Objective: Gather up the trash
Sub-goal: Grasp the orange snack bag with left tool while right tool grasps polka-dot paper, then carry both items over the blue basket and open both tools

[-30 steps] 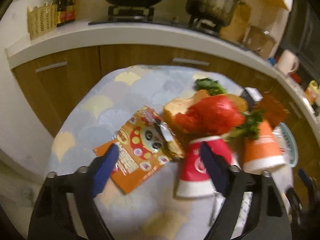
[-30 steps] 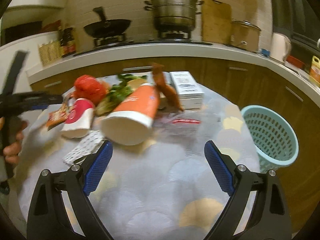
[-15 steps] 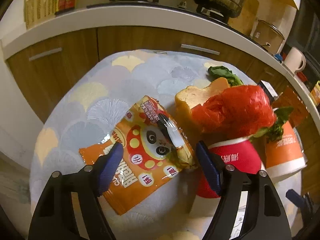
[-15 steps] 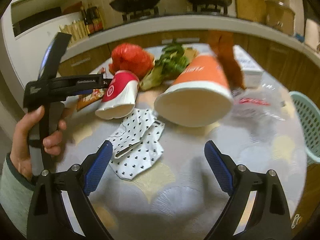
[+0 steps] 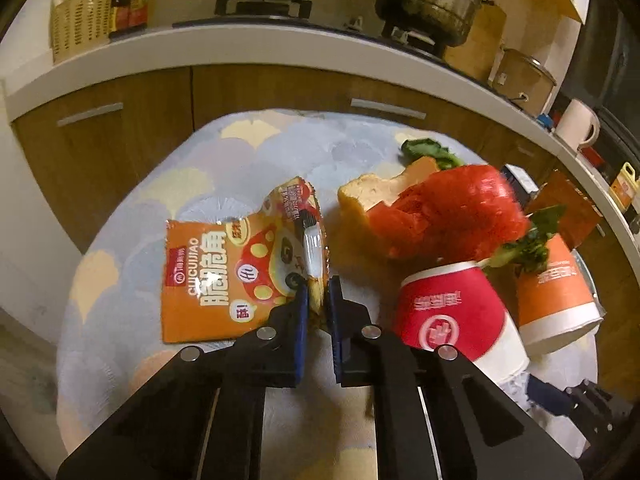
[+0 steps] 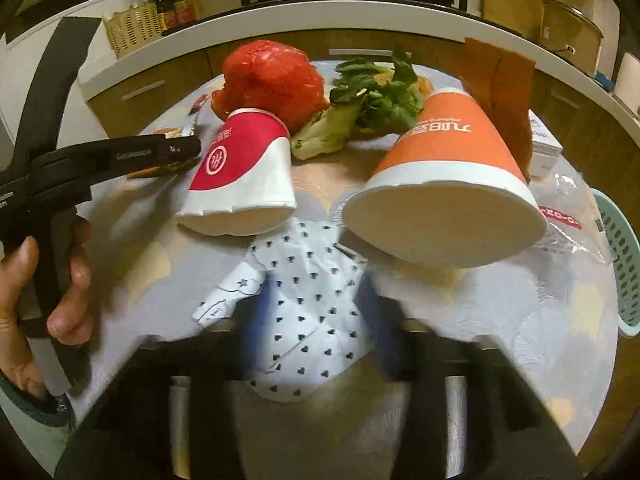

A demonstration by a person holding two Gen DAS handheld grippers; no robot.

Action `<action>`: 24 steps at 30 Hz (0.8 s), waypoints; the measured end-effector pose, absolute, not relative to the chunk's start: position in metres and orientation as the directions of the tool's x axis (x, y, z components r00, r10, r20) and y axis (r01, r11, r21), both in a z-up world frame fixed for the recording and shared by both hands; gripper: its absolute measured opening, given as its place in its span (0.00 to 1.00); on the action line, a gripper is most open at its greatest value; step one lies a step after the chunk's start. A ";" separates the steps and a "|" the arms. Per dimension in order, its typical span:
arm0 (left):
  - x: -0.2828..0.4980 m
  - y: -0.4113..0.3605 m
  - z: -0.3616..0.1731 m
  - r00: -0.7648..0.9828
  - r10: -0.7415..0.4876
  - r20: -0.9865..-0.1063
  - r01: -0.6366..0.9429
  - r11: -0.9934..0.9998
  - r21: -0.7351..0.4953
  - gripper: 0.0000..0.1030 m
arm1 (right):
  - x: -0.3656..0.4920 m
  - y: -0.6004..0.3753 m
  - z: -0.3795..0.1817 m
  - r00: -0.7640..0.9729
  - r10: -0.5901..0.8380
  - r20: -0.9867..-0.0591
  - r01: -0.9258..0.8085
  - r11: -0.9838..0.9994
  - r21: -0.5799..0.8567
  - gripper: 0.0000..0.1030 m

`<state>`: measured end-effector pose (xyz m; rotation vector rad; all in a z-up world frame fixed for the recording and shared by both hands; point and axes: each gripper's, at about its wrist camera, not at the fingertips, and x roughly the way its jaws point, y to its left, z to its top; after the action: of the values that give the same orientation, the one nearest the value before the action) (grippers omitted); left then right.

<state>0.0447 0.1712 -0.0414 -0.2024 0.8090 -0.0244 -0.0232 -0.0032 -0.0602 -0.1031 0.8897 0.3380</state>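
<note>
left gripper (image 5: 318, 312) clamped on crinkly orange foil snack packet's (image 5: 224, 276) thin edge ahead; it could slip free; blurred right gripper (image 6: 316, 320), can't tell.

Two paper cups: red (image 6: 240, 160), orange (image 6: 444, 184); one snack packet (image 5: 224, 272); one spotted wrapper (image 6: 304, 312); one basket (image 6: 624, 272).

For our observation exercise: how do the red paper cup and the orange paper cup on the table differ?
The red cup looks smaller than the orange cup. The red cup has a circular logo; the orange cup has a line of white lettering. The red cup lies nearer the left tongs. Both lie tipped over, white rims facing the right camera.
</note>
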 end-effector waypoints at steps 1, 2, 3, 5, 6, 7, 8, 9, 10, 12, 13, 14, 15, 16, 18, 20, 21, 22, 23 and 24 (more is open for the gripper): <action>0.039 0.172 -0.038 0.698 -0.097 -0.709 -0.055 0.981 -0.188 0.08 | -0.025 -0.006 -0.060 0.579 0.256 -0.774 -0.332 0.941 0.063 0.17; 0.036 0.171 -0.035 0.705 -0.095 -0.703 -0.054 0.981 -0.187 0.08 | -0.027 -0.009 -0.060 0.576 0.266 -0.773 -0.331 0.940 0.077 0.11; 0.030 0.171 -0.030 0.717 -0.090 -0.691 -0.053 0.982 -0.183 0.08 | -0.028 -0.015 -0.059 0.573 0.282 -0.769 -0.330 0.939 0.099 0.10; 0.017 0.169 -0.021 0.736 -0.086 -0.671 -0.056 0.980 -0.188 0.08 | -0.035 -0.035 -0.054 0.571 0.324 -0.754 -0.334 0.931 0.147 0.07; 0.011 0.169 -0.018 0.744 -0.089 -0.662 -0.055 0.980 -0.193 0.08 | -0.038 -0.039 -0.054 0.578 0.329 -0.747 -0.332 0.931 0.152 0.07; 0.005 0.169 -0.014 0.753 -0.093 -0.651 -0.051 0.979 -0.198 0.08 | -0.042 -0.047 -0.052 0.587 0.334 -0.738 -0.334 0.930 0.156 0.06; -0.001 0.167 -0.010 0.762 -0.094 -0.640 -0.047 0.979 -0.200 0.08 | -0.043 -0.051 -0.051 0.591 0.340 -0.731 -0.336 0.928 0.160 0.06; -0.007 0.164 -0.004 0.774 -0.097 -0.626 -0.040 0.979 -0.201 0.08 | -0.046 -0.056 -0.050 0.597 0.346 -0.723 -0.339 0.926 0.163 0.06; -0.011 0.160 0.001 0.782 -0.098 -0.615 -0.035 0.979 -0.201 0.08 | -0.049 -0.062 -0.047 0.604 0.344 -0.719 -0.339 0.927 0.160 0.06; -0.017 0.151 0.011 0.796 -0.108 -0.596 -0.018 0.979 -0.201 0.08 | -0.054 -0.074 -0.041 0.625 0.339 -0.703 -0.339 0.929 0.147 0.05; -0.020 0.147 0.016 0.802 -0.114 -0.586 -0.006 0.980 -0.200 0.08 | -0.059 -0.080 -0.037 0.643 0.338 -0.688 -0.339 0.930 0.139 0.05; -0.022 0.140 0.021 0.808 -0.121 -0.576 0.007 0.981 -0.196 0.08 | -0.061 -0.084 -0.033 0.654 0.336 -0.677 -0.339 0.931 0.135 0.04; -0.025 0.131 0.028 0.816 -0.135 -0.563 0.031 0.981 -0.189 0.08 | -0.066 -0.091 -0.030 0.667 0.335 -0.665 -0.337 0.932 0.131 0.04; -0.026 0.124 0.032 0.819 -0.144 -0.556 0.046 0.982 -0.186 0.08 | -0.068 -0.096 -0.024 0.681 0.334 -0.651 -0.335 0.933 0.129 0.04; -0.029 0.106 0.044 0.828 -0.176 -0.533 0.093 0.980 -0.178 0.08 | -0.073 -0.105 -0.013 0.702 0.332 -0.630 -0.330 0.936 0.126 0.04; -0.031 0.089 0.054 0.830 -0.211 -0.516 0.138 0.975 -0.176 0.08 | -0.075 -0.118 -0.002 0.729 0.324 -0.603 -0.317 0.941 0.122 0.04; -0.030 0.077 0.060 0.829 -0.233 -0.508 0.168 0.971 -0.172 0.08 | -0.075 -0.124 0.003 0.743 0.316 -0.591 -0.307 0.944 0.119 0.04; -0.029 0.067 0.063 0.828 -0.248 -0.503 0.188 0.968 -0.168 0.08 | -0.076 -0.135 0.010 0.762 0.302 -0.573 -0.288 0.950 0.117 0.04; -0.027 0.057 0.068 0.825 -0.268 -0.498 0.212 0.963 -0.167 0.08 | -0.077 -0.143 0.014 0.775 0.290 -0.561 -0.273 0.955 0.117 0.04; -0.023 0.043 0.072 0.816 -0.299 -0.495 0.248 0.954 -0.167 0.08 | -0.075 -0.149 0.018 0.786 0.278 -0.552 -0.257 0.959 0.117 0.04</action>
<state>-0.0231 0.0427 0.0723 -0.0967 0.5436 -0.2917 -0.0753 -0.1494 0.0181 0.0360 0.6004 0.2884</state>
